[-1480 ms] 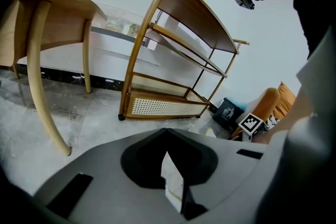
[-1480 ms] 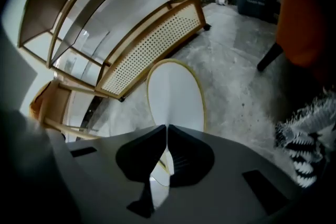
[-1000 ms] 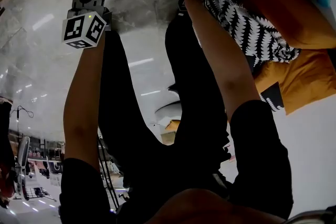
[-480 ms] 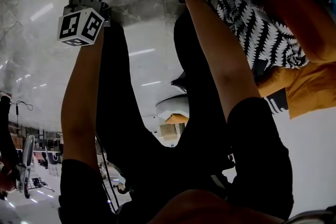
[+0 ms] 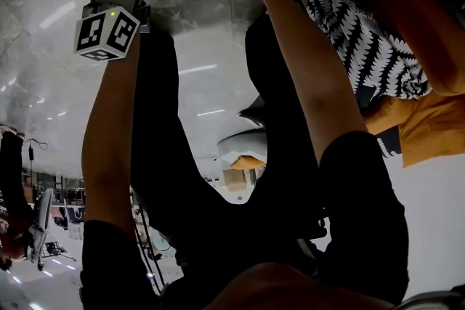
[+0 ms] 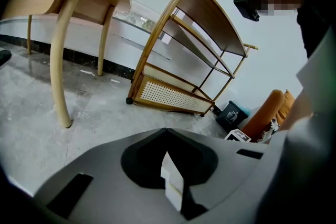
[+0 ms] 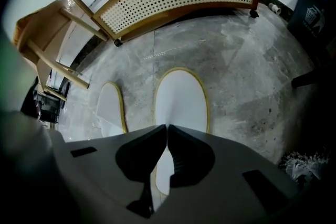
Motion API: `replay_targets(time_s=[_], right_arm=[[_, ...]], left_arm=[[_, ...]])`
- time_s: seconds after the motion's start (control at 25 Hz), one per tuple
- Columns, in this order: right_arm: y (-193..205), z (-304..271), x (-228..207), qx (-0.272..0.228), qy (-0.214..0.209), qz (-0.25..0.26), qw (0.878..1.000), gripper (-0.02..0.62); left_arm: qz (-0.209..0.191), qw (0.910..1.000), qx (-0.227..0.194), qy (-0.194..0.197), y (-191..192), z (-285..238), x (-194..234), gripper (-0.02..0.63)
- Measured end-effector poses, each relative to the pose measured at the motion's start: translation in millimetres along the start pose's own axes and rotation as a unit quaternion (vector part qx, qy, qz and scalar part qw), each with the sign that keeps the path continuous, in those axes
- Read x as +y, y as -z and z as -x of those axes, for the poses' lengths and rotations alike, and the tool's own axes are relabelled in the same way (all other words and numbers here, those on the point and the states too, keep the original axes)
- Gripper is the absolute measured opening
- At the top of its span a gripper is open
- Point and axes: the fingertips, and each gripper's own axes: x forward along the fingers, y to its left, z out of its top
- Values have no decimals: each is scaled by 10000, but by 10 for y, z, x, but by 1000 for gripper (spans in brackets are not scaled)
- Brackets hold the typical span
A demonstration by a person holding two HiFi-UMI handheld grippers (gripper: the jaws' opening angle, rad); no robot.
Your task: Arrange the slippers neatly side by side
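Right gripper (image 7: 167, 127) pinches 1 flat white yellow-edged slipper (image 7: 181, 94) beside its twin (image 7: 109, 108); left gripper (image 6: 167, 130) is pressed together, empty.

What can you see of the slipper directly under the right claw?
The slipper is white and flat with thin yellow edging and a rounded far end; it looks like thin fabric or foam. It appears to lie on the grey marbled floor, its mate beside it, roughly parallel and not touching. The right claw, jaws together, covers its near end; whether it pinches the slipper is unclear.
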Motion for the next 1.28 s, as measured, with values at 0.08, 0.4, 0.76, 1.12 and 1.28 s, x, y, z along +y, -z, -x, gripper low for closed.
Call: replay_targets(time_s=[0.08,0.4,0.76,1.12,1.28], right_arm=[[-4,-4,-3,32,-5,91,10000,40],[-23,306,-25,-40,-90,174,9998,100],[-340,1562,234,-844,-205,546,9947,48],[-774,3004,838,-2169,-340,783,9725,35],[-716,3232,996,-2384,-488,758,9670,35]], left_arm=[[-1,10000,-10,9,-16,-23,-26,15],[11,10000,20,-2,-139,12,-186,15],[-196,9994,295,44,-538,348,-638,15],[-30,9992,391,55,-996,814,-1203,15],[386,9978,473,-270,-900,951,-1085,15]])
